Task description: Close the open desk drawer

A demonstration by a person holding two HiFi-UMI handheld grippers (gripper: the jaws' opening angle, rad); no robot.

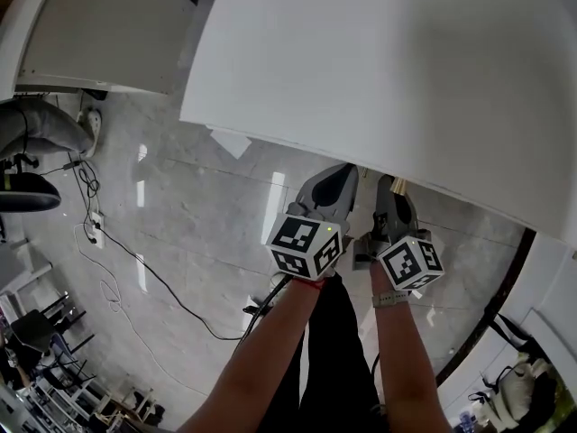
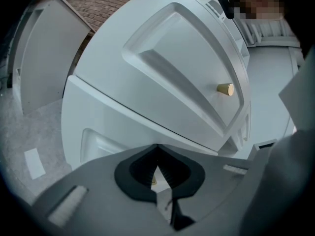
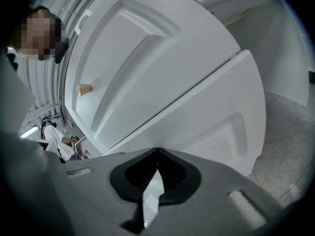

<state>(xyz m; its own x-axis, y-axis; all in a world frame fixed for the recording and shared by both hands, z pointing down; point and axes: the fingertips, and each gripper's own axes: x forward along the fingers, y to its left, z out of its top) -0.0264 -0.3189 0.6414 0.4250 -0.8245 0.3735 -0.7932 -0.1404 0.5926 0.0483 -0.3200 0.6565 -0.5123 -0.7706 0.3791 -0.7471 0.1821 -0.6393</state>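
Down by the table (image 1: 379, 70) edge the left gripper (image 2: 157, 151) and right gripper (image 3: 157, 154) sit side by side — jaws of each closed together, holding nothing. Just beyond them stands the white drawer front (image 2: 187, 68), its brass knob (image 2: 225, 89) untouched.

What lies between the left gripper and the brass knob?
Only bare white drawer fronts and their seam reach the brass knob, per the left gripper view.

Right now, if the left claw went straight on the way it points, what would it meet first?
Most likely the white drawer front just ahead of the left claw, the panel next to the one with the brass knob. The jaws are together, gripping nothing. Depth is unclear, so contact cannot be judged.
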